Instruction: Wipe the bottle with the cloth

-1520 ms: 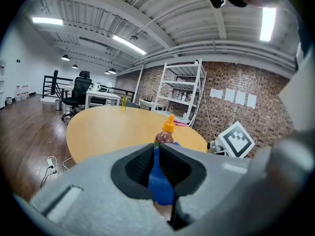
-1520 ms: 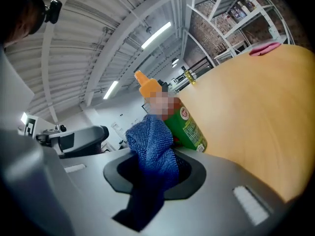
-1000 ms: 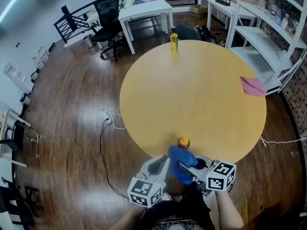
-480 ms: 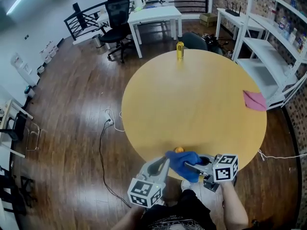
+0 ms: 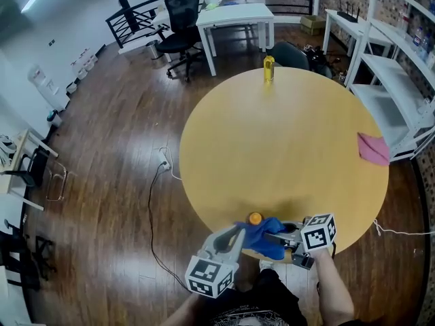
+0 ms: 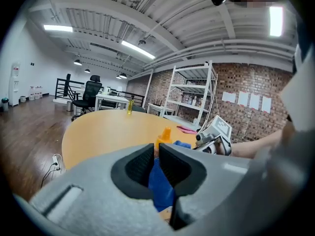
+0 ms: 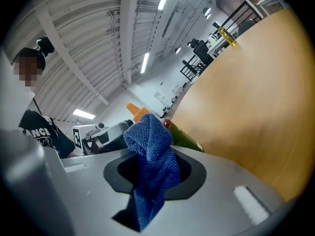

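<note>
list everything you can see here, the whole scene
round wooden table: 1, tan, centre
orange-capped bottle: 1, green body, table's near edge
blue woven cloth: 1, blue, against that bottle
yellow bottle: 1, yellow, table's far edge
pink cloth: 1, pink, table's right edge
white desk: 1, white, beyond table
black office chair: 1 clear, black, by desk
white shelving: 1, white, right side
left gripper: 1, grey, beside bottle, jaws close, grip unclear
right gripper: 1, grey, shut on that cloth
</note>
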The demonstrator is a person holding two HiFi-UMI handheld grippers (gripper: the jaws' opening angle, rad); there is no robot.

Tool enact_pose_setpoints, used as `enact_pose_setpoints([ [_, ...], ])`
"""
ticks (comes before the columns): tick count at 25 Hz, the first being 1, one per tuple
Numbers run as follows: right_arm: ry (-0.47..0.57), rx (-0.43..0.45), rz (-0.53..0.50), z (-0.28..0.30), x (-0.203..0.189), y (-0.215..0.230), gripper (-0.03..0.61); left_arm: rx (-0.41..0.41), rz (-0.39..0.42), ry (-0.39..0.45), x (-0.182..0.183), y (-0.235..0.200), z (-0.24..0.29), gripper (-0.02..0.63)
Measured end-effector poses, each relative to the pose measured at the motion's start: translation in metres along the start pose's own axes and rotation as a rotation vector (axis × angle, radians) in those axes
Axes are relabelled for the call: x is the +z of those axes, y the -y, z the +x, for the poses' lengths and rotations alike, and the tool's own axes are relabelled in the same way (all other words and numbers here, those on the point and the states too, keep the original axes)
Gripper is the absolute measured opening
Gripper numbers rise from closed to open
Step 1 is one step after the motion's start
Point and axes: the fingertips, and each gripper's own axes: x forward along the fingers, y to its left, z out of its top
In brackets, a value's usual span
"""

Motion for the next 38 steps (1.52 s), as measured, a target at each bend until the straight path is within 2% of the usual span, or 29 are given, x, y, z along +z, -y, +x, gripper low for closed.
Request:
enact_pose_setpoints([
  [5, -0.064, -0.062, 0.033, -0.004, -0.016, 0.024, 0.087, -0.001, 0.008, -0.012, 0.000, 0.005, 0.007, 0.028],
  [10, -0.160, -0.215, 0.054, -0.002, -0.037, 0.051, 0.086, -0.018, 0.014, -0.014, 0.002, 0.008, 0.010, 0.028],
  [16, -0.122, -0.313, 0.025, -0.004, -0.035, 0.048, 0.086, -0.049, 0.024, -0.003, 0.003, 0.004, 0.000, 0.028],
  [25, 0.117, -0.496, -0.089, -0.009, -0.023, -0.019, 0.086, -0.135, 0.048, 0.035, 0.005, 0.005, -0.043, 0.028],
  [32, 0.421, -0.640, -0.169, -0.012, -0.006, -0.098, 0.084, -0.186, 0.022, 0.034, -0.007, 0.018, -0.075, 0.026],
  [35, 0.549, -0.735, -0.200, -0.019, -0.003, -0.126, 0.084, -0.203, 0.025, 0.044, -0.005, 0.029, -0.085, 0.026],
  [38, 0.611, -0.834, -0.245, -0.029, -0.009, -0.143, 0.083, -0.224, 0.052, 0.064, 0.000, 0.041, -0.092, 0.026],
])
